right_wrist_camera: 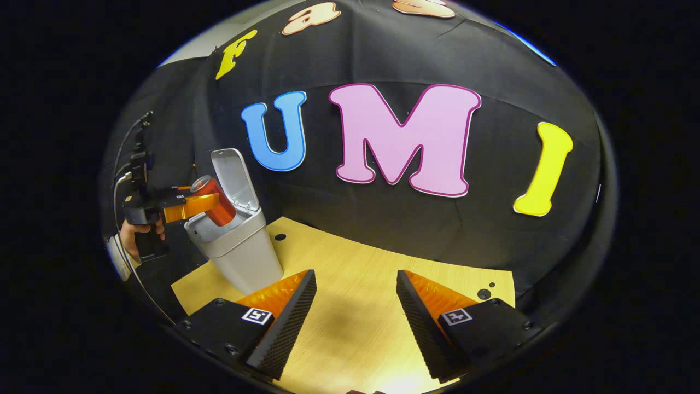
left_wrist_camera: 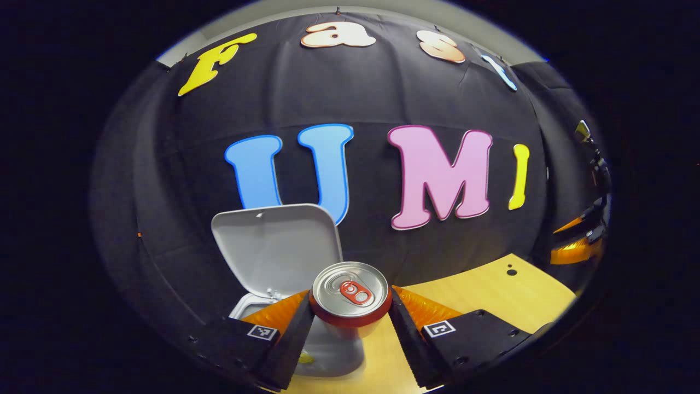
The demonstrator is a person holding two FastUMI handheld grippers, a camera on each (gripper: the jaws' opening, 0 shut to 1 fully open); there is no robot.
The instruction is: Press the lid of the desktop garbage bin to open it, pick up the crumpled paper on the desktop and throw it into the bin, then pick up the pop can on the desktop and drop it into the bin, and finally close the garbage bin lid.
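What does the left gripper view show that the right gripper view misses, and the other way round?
Left gripper view: the can's top with its pull tab, close between that gripper's fingers. Right gripper view: a hand holding the left gripper, the can tilted over the bin's mouth, and the right gripper open over bare table. Both: can, bin, raised lid.

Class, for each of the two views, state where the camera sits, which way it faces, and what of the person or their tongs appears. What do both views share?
Left gripper view: rides on the left tongs, facing the booth wall; its fingers press the pop can above the open bin.
Right gripper view: rides on the open right tongs, low over the desk, looking across at the left tongs and a hand.
Shared: can, bin, raised lid.
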